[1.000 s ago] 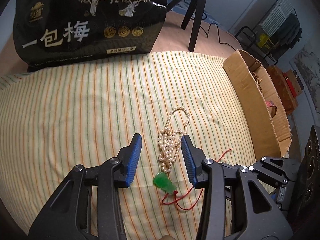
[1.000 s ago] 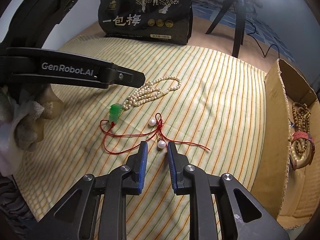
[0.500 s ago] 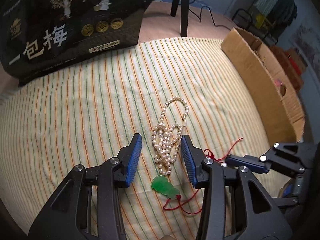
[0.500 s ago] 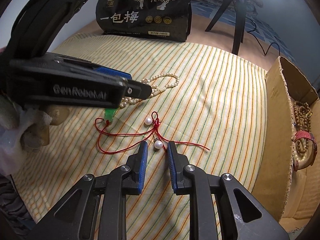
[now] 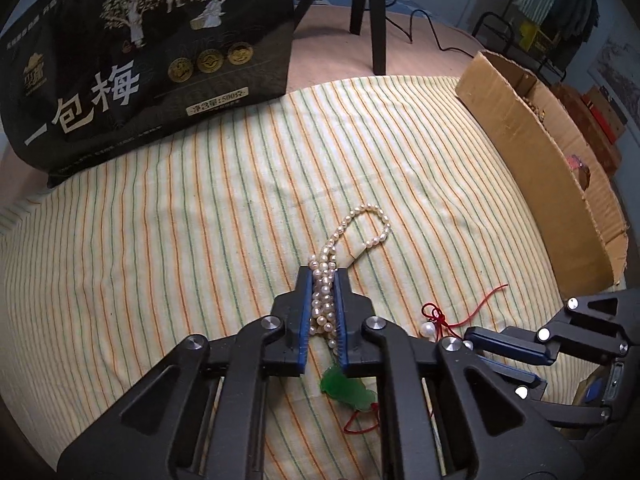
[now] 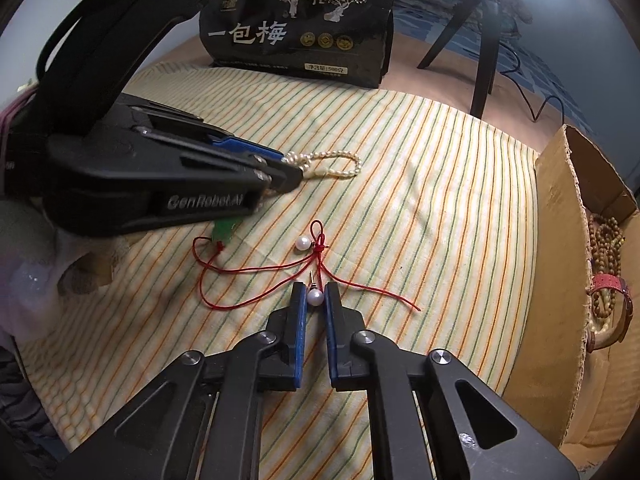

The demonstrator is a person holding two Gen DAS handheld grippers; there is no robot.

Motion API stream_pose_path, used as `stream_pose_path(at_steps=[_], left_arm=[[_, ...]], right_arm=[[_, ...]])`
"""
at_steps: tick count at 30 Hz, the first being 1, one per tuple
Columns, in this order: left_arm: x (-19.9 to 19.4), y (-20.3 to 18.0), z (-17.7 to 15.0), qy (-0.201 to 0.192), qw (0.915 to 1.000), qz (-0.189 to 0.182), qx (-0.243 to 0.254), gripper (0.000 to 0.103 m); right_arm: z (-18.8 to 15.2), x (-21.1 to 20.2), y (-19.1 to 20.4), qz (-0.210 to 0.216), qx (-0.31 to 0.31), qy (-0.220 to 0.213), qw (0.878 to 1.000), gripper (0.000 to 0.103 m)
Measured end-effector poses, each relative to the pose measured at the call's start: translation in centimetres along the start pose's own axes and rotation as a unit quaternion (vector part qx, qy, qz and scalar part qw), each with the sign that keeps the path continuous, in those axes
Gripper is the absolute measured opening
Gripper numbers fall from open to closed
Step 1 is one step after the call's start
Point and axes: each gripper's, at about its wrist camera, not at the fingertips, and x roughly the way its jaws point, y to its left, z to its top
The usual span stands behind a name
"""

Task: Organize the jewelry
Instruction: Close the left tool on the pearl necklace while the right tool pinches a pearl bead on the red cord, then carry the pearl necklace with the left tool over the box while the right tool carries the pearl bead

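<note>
The left gripper [image 5: 323, 280] has its blue fingers [image 5: 305, 312] pressed in on the bunched middle of the pearl strand [image 5: 325, 300], whose free loop lies on the striped cloth [image 5: 160, 240] just ahead of the tips. Under the gripper's body sits the green pendant [image 5: 347, 391], tied to a red cord [image 6: 256, 280] that wanders across the cloth.

The right gripper [image 6: 315, 296] is low on the cloth too — its fingers [image 6: 299, 320] sit narrowly apart with a single pearl drop [image 6: 315, 297] between the tips; whether they actually grip it I cannot tell. A second pearl [image 6: 303, 243] lies beside the cord's knot, a little farther on.

Off to the right stands a cardboard box [image 6: 560, 260] with wooden beads [image 6: 606, 264] inside — and at the far edge, a black printed bag [image 5: 152, 56] and a tripod [image 5: 368, 12].
</note>
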Motion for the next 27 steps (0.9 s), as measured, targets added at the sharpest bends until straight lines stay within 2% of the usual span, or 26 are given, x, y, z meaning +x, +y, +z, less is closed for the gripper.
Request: stream_pose_path(at_steps=[5, 16, 27], left_arm=[[-1.0, 1.1, -0.1, -0.006, 0.9998, -0.008, -0.017, 0.006], [-5.9, 3.2, 0.6, -0.061, 0.9958, -0.026, -0.062, 0.006], [-11.6, 1.6, 2.2, -0.127, 0.9857, -0.073, -0.083, 0.006]], right_arm=[[0.0, -0.9, -0.1, 0.003, 0.004, -0.009, 1.0, 0.007], [0.3, -4.6, -0.3, 0.009, 0.015, -0.047, 0.999, 0.007], [0.9, -9.1, -2.7, 0.005, 0.045, -0.09, 0.995, 0.007]])
